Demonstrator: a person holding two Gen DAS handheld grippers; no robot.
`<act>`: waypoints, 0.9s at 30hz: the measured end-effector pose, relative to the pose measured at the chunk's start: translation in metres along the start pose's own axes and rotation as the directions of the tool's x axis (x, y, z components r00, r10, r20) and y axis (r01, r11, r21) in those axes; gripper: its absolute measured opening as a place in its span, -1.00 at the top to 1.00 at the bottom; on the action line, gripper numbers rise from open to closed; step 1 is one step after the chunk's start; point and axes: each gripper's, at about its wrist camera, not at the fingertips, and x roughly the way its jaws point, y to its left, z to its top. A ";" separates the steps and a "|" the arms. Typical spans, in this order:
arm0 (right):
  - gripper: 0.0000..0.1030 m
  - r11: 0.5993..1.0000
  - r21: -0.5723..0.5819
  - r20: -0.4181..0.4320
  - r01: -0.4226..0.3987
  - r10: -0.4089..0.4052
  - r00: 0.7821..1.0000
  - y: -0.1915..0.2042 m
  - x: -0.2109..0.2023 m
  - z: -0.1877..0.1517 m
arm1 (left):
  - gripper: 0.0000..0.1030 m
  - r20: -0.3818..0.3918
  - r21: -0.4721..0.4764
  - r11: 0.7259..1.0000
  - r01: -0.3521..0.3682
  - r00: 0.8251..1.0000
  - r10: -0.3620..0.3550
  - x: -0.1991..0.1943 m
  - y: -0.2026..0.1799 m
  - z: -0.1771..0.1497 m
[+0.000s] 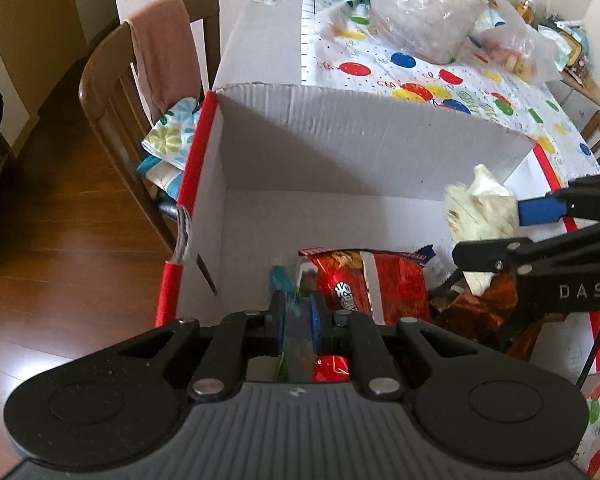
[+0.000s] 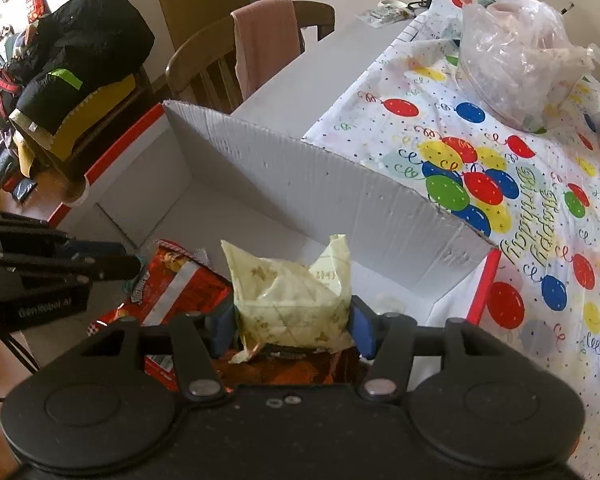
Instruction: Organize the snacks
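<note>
A: Where's the right gripper [image 2: 292, 320] rn?
B: Over the white cardboard box [image 2: 340, 196], near its front edge. Blue pads pressed on both sides of a crumpled cream snack pack [image 2: 290, 300], so it's holding that. In the left wrist view the same cream snack pack [image 1: 480, 208] hangs above the box's right side, apart from the box floor.

A: And the left gripper [image 1: 296, 316]?
B: Also over the box, at its near wall. Jaws set narrow, pinching a thin clear wrapper w/ teal print [image 1: 286, 284]. Can't read what's in it, too blurry.

A: Anything already in the box?
B: Yes. A red chip bag [image 1: 372, 288] lies on the box floor at the near side, just beside the left gripper's wrapper. A shiny red-brown foil bag [image 1: 484, 304] sits right of it, under the right gripper. A white-and-blue pack [image 1: 432, 260] pokes up behind the red bag. Far half of the box floor shows bare cardboard.

A: Around the box?
B: Box stands on the table [image 2: 540, 208] w/ a balloon-print cloth. Beyond the box: a clear plastic bag [image 2: 512, 60]. Left of the box: a wooden chair [image 1: 112, 92] w/ a pink cloth [image 1: 164, 52] over its back.
</note>
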 end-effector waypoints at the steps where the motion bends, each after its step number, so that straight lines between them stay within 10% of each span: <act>1: -0.12 1.000 0.000 -0.003 -0.001 0.001 1.000 0.000 0.001 0.000 | 0.76 0.003 0.001 1.000 -0.002 1.000 0.002 -0.001 -0.001 -0.001; 15: -0.46 0.999 0.016 0.072 -0.029 0.028 0.997 0.000 -0.030 -0.010 | 0.40 0.086 0.012 1.000 -0.010 0.996 0.008 -0.037 -0.013 -0.012; 19: -0.60 0.999 0.028 0.117 -0.041 0.038 0.992 0.000 -0.051 -0.018 | -0.36 0.141 0.013 1.000 -0.002 0.990 0.000 -0.058 -0.019 -0.018; 27: -0.91 0.997 0.052 0.258 -0.054 0.039 0.965 0.000 -0.105 -0.041 | -0.48 0.239 0.028 0.999 0.018 0.971 -0.025 -0.102 -0.036 -0.029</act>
